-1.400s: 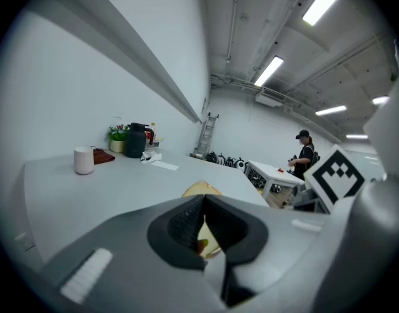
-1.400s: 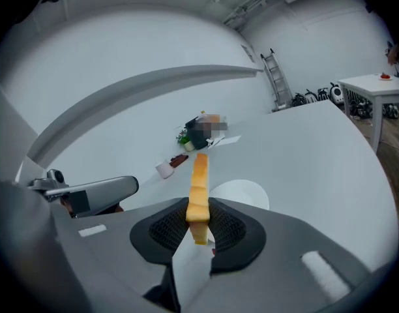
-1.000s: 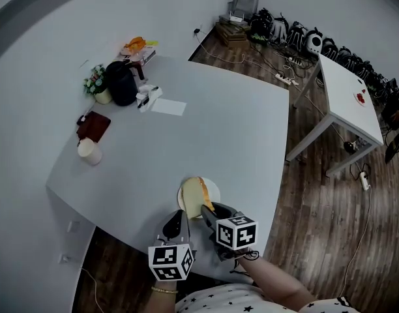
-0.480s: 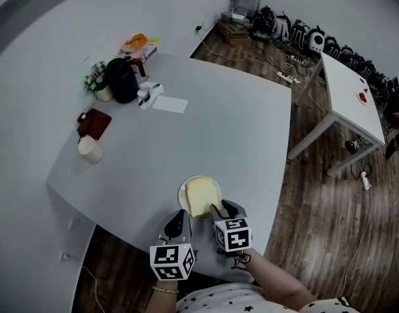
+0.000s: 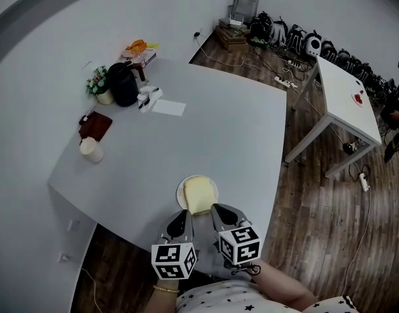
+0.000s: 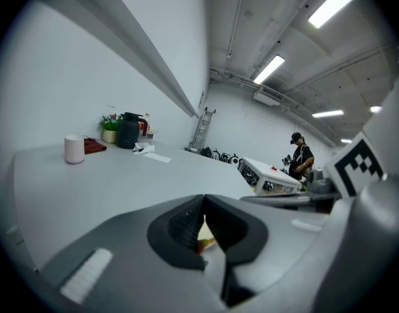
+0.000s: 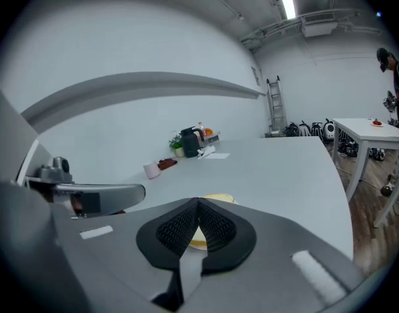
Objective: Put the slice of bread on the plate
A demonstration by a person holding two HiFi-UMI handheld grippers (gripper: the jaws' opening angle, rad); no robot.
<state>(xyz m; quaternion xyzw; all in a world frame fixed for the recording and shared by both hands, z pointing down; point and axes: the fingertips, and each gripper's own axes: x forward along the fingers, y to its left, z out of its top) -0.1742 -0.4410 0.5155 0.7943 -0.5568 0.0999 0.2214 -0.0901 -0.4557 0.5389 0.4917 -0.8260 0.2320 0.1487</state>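
Across the head view spreads a large grey table (image 5: 219, 122), with a smaller white table (image 5: 346, 93) standing apart on the wood floor to its right. At the near edge of the grey table the two hand-held grippers hover side by side, both pointing at the plate. The left gripper (image 5: 181, 214) has its jaws pressed together with nothing in them. The right gripper (image 5: 216, 208) is closing, and its pads meet with nothing between them. Far off by the wall stands a dark jug (image 5: 123, 83). The round white plate (image 5: 180, 191) sits just beyond the gripper tips, apart from them. The slice of bread (image 5: 199, 194) lies flat on it, covering most of it. A small pale cup (image 5: 90, 150) stands near the table's left edge.
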